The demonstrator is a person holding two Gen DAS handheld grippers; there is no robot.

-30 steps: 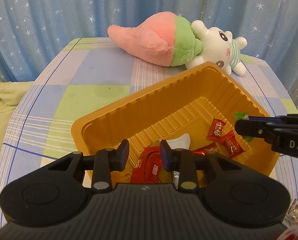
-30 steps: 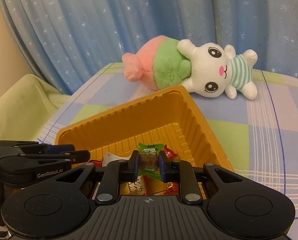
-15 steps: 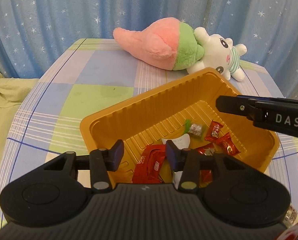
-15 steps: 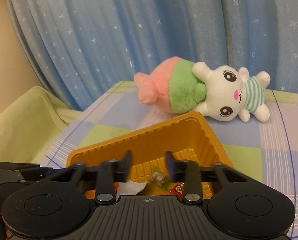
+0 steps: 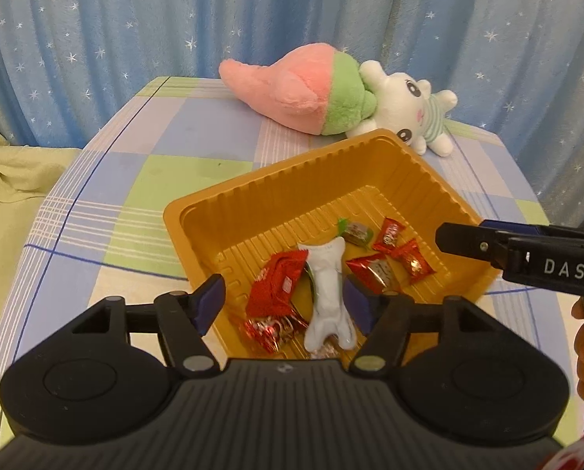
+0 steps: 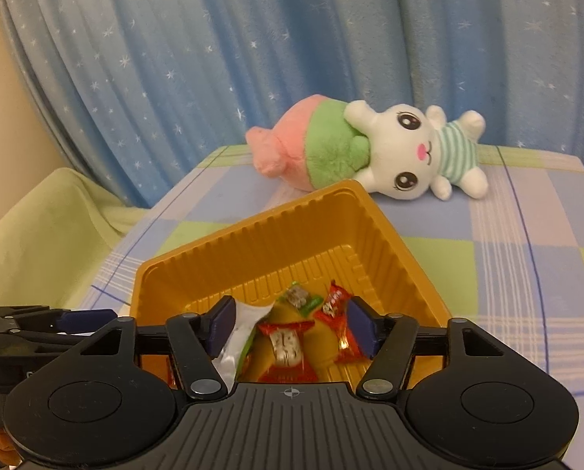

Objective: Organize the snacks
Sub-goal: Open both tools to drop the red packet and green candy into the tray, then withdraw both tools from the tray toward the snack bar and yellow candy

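Both tools over the near end of the orange tray (image 5: pixel 198 211), jaws spread wide and gripping nothing. Left tool (image 5: pixel 286 299): jaws just been opening, fingers apart above the tray floor, with the red foil packet (image 5: pixel 278 286) and the long white wrapper (image 5: pixel 327 293) lying loose under the gap, pressed by neither pad. Right tool (image 6: pixel 292 325): jaws likewise just been opening, nothing clamped; a green-wrapped candy (image 6: pixel 298 297) lying free ahead of the gap, a small red candy (image 6: pixel 333 305) just inside the right-hand finger, another red-and-silver piece (image 6: pixel 286 342) below the middle of the gap.

Progress, as a judgement: well along. Snacks gathered in the tray in front of the two tools, roughly seven or eight wrapped pieces, bunched toward the near wall and the side nearer the right tool; far half of the tray bare. No loose snack visible on the checked surface (image 5: pixel 107 196) ahead of or beside either tool. Whether more remain behind the tools or off to the sides: cannot tell, though a scrap of red at the bottom right corner of the left view hints at something there, too cut off to name. Likely left: fetching any stragglers, perhaps spreading the pile.

Beyond the tray, well past both tools: plush toy (image 6: pixel 370 149) on its side against the starry blue curtain (image 6: pixel 174 58).
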